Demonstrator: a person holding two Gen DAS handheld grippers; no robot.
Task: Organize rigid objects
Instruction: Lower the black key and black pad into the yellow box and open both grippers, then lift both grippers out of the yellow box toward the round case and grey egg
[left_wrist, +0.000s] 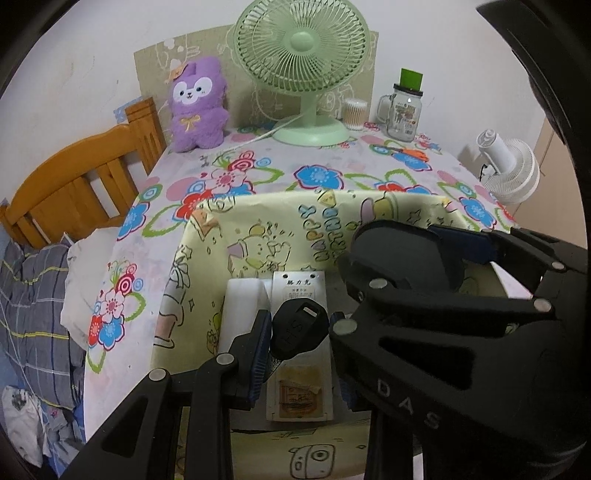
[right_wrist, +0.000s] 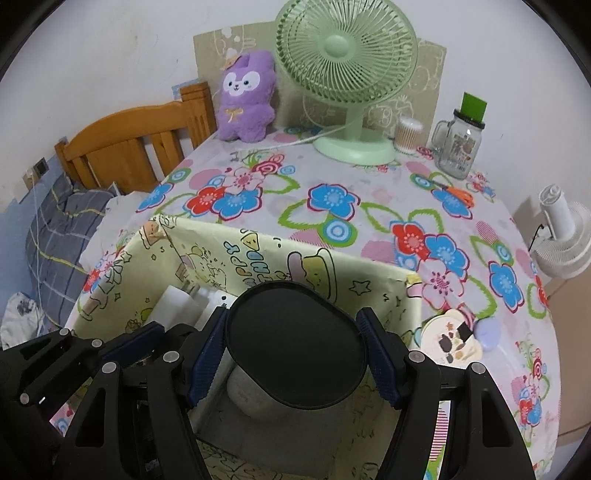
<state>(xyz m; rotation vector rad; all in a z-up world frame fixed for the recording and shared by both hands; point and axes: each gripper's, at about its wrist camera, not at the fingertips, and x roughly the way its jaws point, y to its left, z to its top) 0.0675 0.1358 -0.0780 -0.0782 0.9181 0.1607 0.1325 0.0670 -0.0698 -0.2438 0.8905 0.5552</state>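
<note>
The left gripper (left_wrist: 299, 332) is clamped on a black key (left_wrist: 298, 328) above the open yellow cartoon-print box (left_wrist: 266, 218) on the floral tablecloth (left_wrist: 332, 170); the right gripper (right_wrist: 295, 343) is closed on a black oval case (right_wrist: 295, 343) over the same box. Judging by this, both are being lowered in; best to ease each down onto a free patch beside the white card (left_wrist: 299, 369) before letting go, keeping the two grippers from knocking together.
</note>
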